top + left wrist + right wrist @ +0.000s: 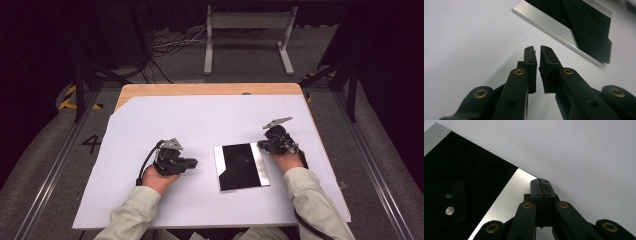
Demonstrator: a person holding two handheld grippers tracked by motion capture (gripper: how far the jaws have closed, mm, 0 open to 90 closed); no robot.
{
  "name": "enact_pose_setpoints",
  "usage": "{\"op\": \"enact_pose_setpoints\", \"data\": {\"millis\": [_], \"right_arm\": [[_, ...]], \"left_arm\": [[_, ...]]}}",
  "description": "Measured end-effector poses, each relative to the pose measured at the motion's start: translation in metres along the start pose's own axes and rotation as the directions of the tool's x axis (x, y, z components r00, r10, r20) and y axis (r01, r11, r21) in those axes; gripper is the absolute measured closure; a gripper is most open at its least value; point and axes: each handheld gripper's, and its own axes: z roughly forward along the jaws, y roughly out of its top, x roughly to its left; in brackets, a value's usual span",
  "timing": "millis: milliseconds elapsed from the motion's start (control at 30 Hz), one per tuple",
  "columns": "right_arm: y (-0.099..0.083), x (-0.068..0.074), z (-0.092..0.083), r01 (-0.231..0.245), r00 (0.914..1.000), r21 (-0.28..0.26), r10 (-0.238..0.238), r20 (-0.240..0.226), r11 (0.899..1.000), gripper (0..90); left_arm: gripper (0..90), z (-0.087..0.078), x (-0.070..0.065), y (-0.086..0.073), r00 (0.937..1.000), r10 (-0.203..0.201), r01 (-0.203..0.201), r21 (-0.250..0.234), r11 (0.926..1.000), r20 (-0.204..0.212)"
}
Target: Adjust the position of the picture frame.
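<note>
A square glossy black plate with silver strips along two edges lies flat on the white sheet, right of centre. In the left gripper view the plate lies ahead and to the right, apart from the jaws. My left gripper rests low on the sheet, left of the plate; its jaws stand a narrow gap apart with nothing between them. My right gripper is at the plate's far right corner. Its jaws are pressed together, tips at the edge of the plate's silver strip, holding nothing.
The white sheet covers most of a wooden table, whose far edge shows bare. A metal stand and loose cables lie on the floor beyond the table. Rails run along both sides.
</note>
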Motion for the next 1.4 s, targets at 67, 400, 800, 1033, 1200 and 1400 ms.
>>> {"op": "enact_pose_setpoints", "data": {"millis": [67, 400, 800, 1033, 1200, 1400], "right_arm": [[0.006, 0.009, 0.004, 0.036, 0.9993, 0.008, -0.036, -0.008, 0.999, 89.9], [0.024, 0.057, 0.017, 0.194, 0.9751, 0.02, -0.191, -0.112, 0.981, 90.0], [0.005, 0.073, -0.029, 0.281, 0.9505, -0.077, -0.288, -0.115, 0.957, 89.8], [-0.031, 0.069, -0.054, 0.238, 0.9591, -0.099, -0.25, -0.133, 0.966, 89.8], [-0.064, 0.072, -0.068, 0.229, 0.9599, -0.09, -0.24, -0.144, 0.969, 89.8], [-0.085, 0.081, -0.067, 0.246, 0.9544, -0.044, -0.25, -0.164, 0.968, 89.8]], "left_arm": [[83.6, 0.0, 0.002, 0.0, 1.0, 0.003, -0.003, 0.001, 1.0, 0.002], [83.8, 0.0, 0.001, 0.0, 0.9998, -0.005, 0.005, 0.005, 1.0, 0.018], [80.9, 0.001, 0.005, -0.003, 0.9993, -0.027, 0.027, -0.003, 0.9996, -0.028], [78.8, -0.004, 0.01, -0.003, 0.9961, -0.047, 0.044, -0.037, 0.9983, -0.075], [78.7, -0.009, 0.015, -0.004, 0.995, -0.054, 0.05, -0.045, 0.9977, -0.084], [80.7, -0.01, 0.014, -0.004, 0.9945, -0.037, 0.033, -0.043, 0.9985, -0.098]]}}
